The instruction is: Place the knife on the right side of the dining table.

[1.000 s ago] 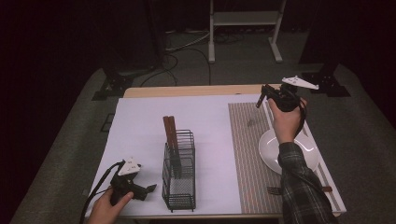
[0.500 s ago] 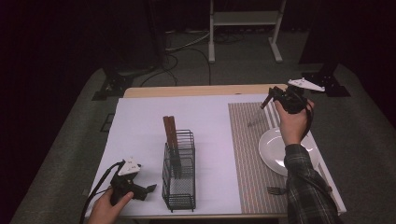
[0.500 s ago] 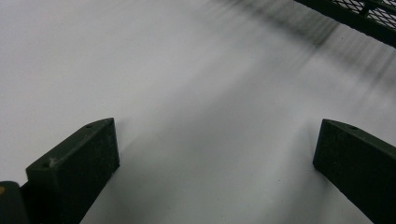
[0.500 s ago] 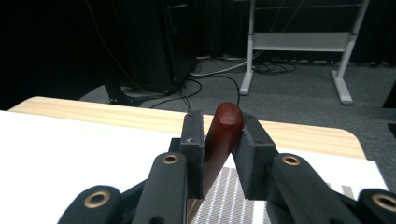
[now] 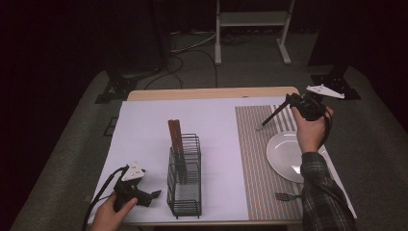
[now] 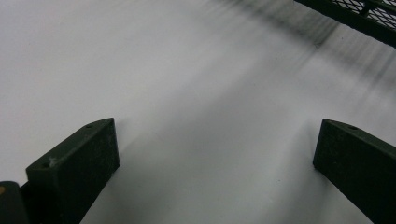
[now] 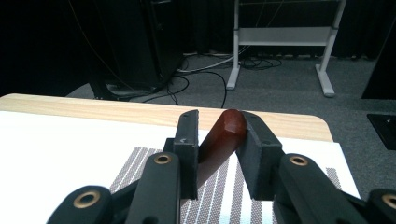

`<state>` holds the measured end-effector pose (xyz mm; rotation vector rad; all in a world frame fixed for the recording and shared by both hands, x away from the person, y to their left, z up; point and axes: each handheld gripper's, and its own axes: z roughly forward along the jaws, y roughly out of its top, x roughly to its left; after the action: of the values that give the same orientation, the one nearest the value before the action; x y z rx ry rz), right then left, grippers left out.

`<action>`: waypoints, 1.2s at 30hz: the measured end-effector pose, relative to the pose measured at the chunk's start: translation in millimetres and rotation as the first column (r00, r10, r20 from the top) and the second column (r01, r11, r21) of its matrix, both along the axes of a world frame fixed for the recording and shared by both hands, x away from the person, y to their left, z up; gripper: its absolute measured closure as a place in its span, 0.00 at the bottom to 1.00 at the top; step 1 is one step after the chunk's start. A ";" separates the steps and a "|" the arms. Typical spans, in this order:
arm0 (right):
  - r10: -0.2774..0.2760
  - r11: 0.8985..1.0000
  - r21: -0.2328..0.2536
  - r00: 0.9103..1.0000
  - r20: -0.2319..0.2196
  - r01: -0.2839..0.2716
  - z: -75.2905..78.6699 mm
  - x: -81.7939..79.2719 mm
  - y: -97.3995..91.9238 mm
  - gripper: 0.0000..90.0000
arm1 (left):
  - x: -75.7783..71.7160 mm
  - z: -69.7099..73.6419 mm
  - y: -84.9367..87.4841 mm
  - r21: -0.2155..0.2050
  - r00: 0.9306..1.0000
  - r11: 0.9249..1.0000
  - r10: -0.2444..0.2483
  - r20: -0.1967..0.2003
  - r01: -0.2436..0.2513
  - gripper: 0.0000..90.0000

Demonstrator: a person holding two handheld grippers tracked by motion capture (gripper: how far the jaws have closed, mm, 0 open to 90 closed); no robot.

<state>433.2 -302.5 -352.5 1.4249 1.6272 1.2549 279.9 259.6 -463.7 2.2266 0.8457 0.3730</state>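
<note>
My right gripper (image 5: pixel 289 102) hovers over the far part of the striped placemat (image 5: pixel 255 163). A brown-handled utensil (image 5: pixel 272 117) slants from its jaws down-left, with its tip at the mat. In the right gripper view the red-brown handle (image 7: pixel 224 137) leans between the jaws of that gripper (image 7: pixel 219 133), which have just been opening and stand loose around it. My left gripper (image 5: pixel 155 194) rests open on the white sheet beside the black wire rack (image 5: pixel 184 187), and nothing lies between its jaws (image 6: pixel 215 158). Brown-handled utensils (image 5: pixel 174 137) stand upright in the rack.
A white plate (image 5: pixel 286 156) sits on the placemat under my right forearm, and a fork (image 5: pixel 287 196) lies at its near edge. The rack's corner (image 6: pixel 355 18) is close ahead of the left gripper. A metal stand (image 5: pixel 250 29) is on the floor beyond the table.
My right hand has shifted right and slightly down with the utensil, whose tip now reaches the mat. The left hand has stayed put.
</note>
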 end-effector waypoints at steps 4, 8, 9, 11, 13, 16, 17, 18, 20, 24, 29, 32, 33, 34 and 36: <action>-0.004 1.000 -0.002 1.000 -0.003 0.004 -1.8 -0.9 -3.4 0.75 | 0.0 0.0 0.0 0.000 1.000 1.000 0.000 0.000 0.000 0.00; -0.012 1.000 -0.007 1.000 -0.007 0.012 -3.8 -1.4 -5.8 0.74 | 0.0 0.0 0.0 0.000 1.000 1.000 0.000 0.000 0.000 0.00; -0.016 1.000 -0.011 1.000 -0.008 0.016 -4.8 -1.5 -6.9 0.73 | 0.0 0.0 0.0 0.000 1.000 1.000 0.000 0.000 0.000 0.00; -0.026 1.000 -0.011 1.000 -0.014 0.025 -8.1 -1.9 -11.3 0.72 | 0.0 0.0 0.0 0.000 1.000 1.000 0.000 0.000 0.000 0.00; -0.033 0.999 -0.005 0.999 -0.019 0.033 -10.3 -2.3 -14.3 0.71 | 0.0 0.0 0.0 0.000 1.000 1.000 0.000 0.000 0.000 0.00; -0.040 0.999 -0.005 0.999 -0.025 0.040 -13.3 -3.2 -18.3 0.70 | 0.0 0.0 0.0 0.000 1.000 1.000 0.000 -0.001 0.000 0.00; -0.040 0.999 -0.005 0.999 -0.025 0.040 -13.3 -3.2 -18.3 0.70 | 0.0 0.0 0.0 0.000 1.000 1.000 0.000 -0.001 0.000 0.00; -0.047 0.999 -0.003 0.998 -0.032 0.047 -15.5 -4.3 -21.2 0.70 | 0.0 0.0 0.0 0.000 1.000 1.000 0.000 0.000 0.000 0.00; -0.052 0.999 -0.001 0.998 -0.034 0.052 -17.7 -5.1 -23.4 0.69 | 0.0 0.0 0.0 0.000 1.000 1.000 0.000 -0.001 0.000 0.00; -0.060 0.998 0.005 0.997 -0.044 0.060 -23.1 -6.7 -28.5 0.67 | 0.0 0.0 0.0 0.000 1.000 1.000 0.000 -0.001 0.000 0.00; -0.072 0.997 0.020 0.996 -0.060 0.073 -29.0 -8.3 -33.3 0.65 | 0.0 0.0 0.0 0.000 1.000 1.000 0.000 -0.001 0.000 0.00; -0.077 0.996 0.027 0.995 -0.070 0.079 -32.9 -8.6 -36.5 0.64 | 0.0 0.0 0.0 0.000 1.000 1.000 0.000 -0.001 0.000 0.00; -0.077 0.996 0.027 0.995 -0.070 0.079 -32.9 -8.6 -36.5 0.64 | 0.0 0.0 0.0 0.000 1.000 1.000 0.000 -0.001 0.000 0.00; -0.079 0.996 0.030 0.994 -0.074 0.081 -33.7 -8.8 -37.2 0.64 | 0.0 0.0 0.0 0.000 1.000 1.000 0.000 -0.001 0.000 0.00; -0.085 0.995 0.037 0.993 -0.079 0.088 -37.4 -9.2 -39.5 0.62 | 0.0 0.0 0.0 0.000 1.000 1.000 0.000 -0.001 0.000 0.00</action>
<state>424.0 -342.0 -390.0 1.5700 1.5810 1.2033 279.9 259.6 -463.7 2.2268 0.8464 0.3720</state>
